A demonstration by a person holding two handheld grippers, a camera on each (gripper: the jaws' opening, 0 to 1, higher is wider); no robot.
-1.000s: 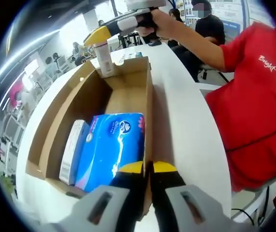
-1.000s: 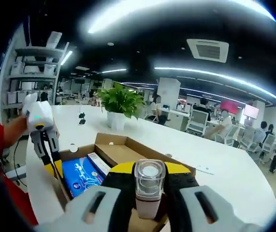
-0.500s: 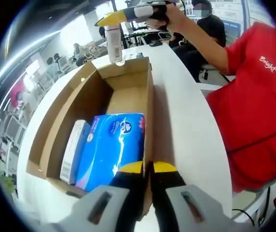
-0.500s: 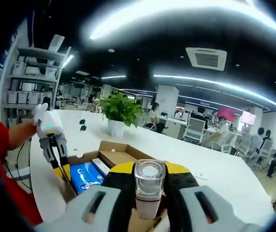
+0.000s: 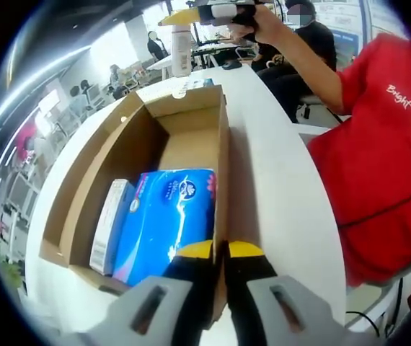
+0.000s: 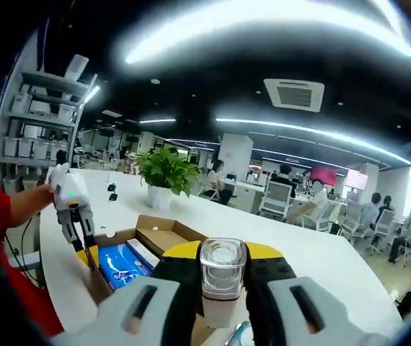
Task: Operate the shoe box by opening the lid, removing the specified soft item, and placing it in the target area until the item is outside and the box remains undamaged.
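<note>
matt cardboard box [image 5: 191, 137], glossy tissue pack [image 5: 166, 220]

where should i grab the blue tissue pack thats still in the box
Probably from above, across its width near the middle. The blue tissue pack lies flat in the open cardboard box, one long side against the box wall, the other against a white carton. Its soft top face is the part left open.

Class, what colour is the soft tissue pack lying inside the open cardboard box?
Bright blue with white markings; the tissue pack shows best in the left gripper view.
</note>
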